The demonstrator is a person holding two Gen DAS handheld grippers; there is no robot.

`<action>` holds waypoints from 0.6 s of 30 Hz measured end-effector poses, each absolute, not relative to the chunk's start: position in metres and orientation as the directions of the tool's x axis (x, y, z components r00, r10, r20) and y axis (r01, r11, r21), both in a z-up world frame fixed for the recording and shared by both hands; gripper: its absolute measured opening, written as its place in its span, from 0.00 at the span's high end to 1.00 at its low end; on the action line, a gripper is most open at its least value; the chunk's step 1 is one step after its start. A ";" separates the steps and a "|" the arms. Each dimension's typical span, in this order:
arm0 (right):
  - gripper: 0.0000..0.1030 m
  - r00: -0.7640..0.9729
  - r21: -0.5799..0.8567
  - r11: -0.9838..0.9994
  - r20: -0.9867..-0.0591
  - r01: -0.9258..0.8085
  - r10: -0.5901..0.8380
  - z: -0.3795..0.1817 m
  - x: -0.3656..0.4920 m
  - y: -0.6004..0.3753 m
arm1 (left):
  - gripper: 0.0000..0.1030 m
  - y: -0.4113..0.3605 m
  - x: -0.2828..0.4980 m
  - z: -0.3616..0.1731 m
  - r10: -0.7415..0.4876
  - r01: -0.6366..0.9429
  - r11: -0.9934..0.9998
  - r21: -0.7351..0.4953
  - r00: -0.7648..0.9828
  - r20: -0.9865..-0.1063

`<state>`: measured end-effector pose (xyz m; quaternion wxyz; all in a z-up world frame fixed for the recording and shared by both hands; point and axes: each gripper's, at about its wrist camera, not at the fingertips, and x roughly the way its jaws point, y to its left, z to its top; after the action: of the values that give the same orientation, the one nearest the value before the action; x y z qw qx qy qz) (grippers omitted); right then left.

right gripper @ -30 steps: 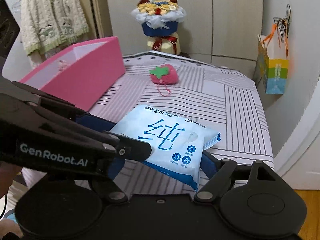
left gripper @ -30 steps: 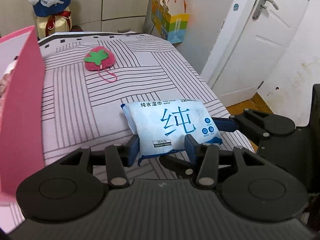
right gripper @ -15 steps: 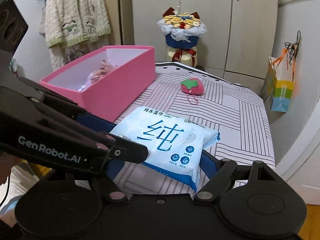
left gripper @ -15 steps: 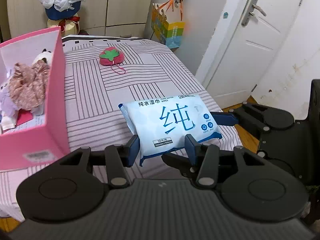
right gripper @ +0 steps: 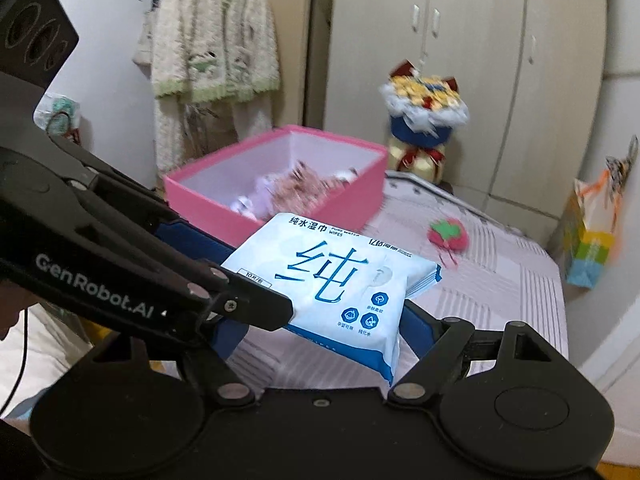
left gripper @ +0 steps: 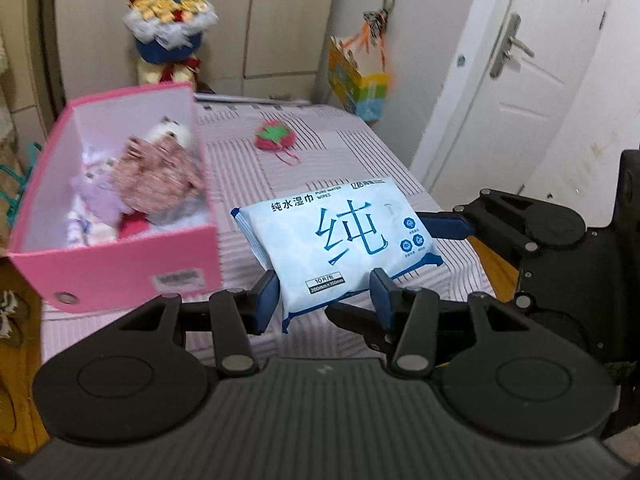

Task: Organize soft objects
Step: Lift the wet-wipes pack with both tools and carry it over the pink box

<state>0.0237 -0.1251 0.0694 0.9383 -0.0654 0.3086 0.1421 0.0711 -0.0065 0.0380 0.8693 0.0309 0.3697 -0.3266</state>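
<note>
A light-blue pack of wet wipes (left gripper: 340,240) hangs in the air above the striped bed (left gripper: 360,152), carried by both grippers. My left gripper (left gripper: 324,292) is shut on the pack's near edge, one blue pad at each end of it. In the right wrist view the wet wipes pack (right gripper: 340,284) spans my right gripper (right gripper: 320,316), which is shut across the pack's width. A pink box (left gripper: 120,268) with several plush toys and cloths inside stands to the left of the pack. Farther back on the bed lies a red strawberry plush (left gripper: 274,138).
A flower bouquet (left gripper: 168,28) stands behind the bed by the wardrobe. A colourful gift bag (left gripper: 360,84) hangs on the wall to the right, near a white door (left gripper: 520,80). A knitted cardigan (right gripper: 208,52) hangs behind the pink box (right gripper: 340,192).
Both grippers have risen and drawn back with the pack held between them. The pink box, earlier seen only as a side wall, now shows its inside.
</note>
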 end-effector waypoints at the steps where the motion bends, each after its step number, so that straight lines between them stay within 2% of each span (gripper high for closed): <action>1: 0.17 0.775 -0.043 0.947 -0.587 -0.317 0.233 0.073 0.027 -0.120 | 0.54 -0.001 0.072 0.042 -0.546 0.589 0.787 -0.185 0.524 -0.654; 7: 0.16 0.792 -0.070 0.931 -0.552 -0.358 0.263 0.093 0.053 -0.097 | 0.54 0.029 0.092 0.059 -0.546 0.567 0.804 -0.181 0.581 -0.604; 18: 0.15 0.791 -0.061 0.912 -0.523 -0.406 0.318 0.104 0.119 -0.073 | 0.54 0.066 0.157 0.069 -0.540 0.522 0.826 -0.214 0.623 -0.565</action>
<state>0.1190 -0.0732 0.1041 0.9424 -0.0852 0.2601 0.1921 0.1569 0.0659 0.0689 0.9007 -0.0146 0.3187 -0.2948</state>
